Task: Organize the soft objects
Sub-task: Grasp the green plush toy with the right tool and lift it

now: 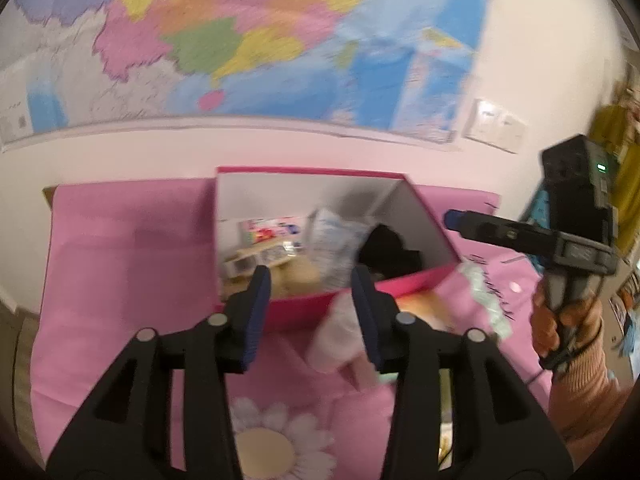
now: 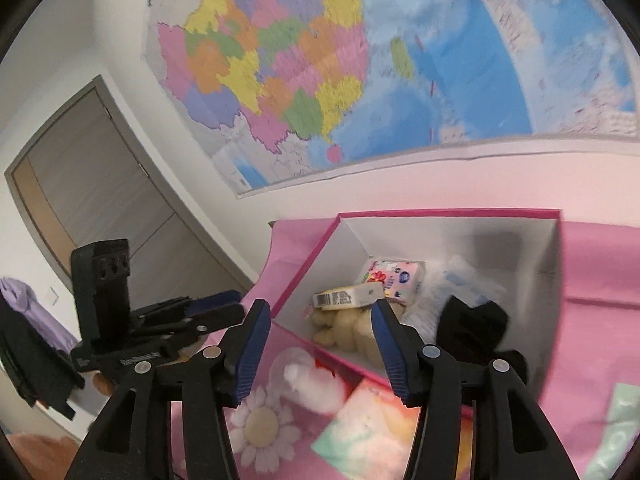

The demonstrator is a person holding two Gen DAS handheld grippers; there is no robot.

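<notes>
I see both claws released, nothing btwn pads: L gripper [image 1: 310, 312], R gripper [image 2: 320, 346]. Pink box [image 2: 440, 213] open at 12 o'clock on pink cloth [image 1: 120, 260]. Inside: black fabric [image 2: 472, 328], beige plush [image 2: 348, 326], tissue packs [image 2: 390, 278]. White plush [image 2: 316, 380] outside the box, at its 6 o'clock wall.

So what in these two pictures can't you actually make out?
- Map text: motion blur in both views.
- Black item in the box: dark, shapeless; what it is can't be told.
- Plush toy: partly behind the right tool and a packet.
- White fluffy thing outside the box: blurred, unclear.
- Green packet: cut off at the right view's edge.
</notes>
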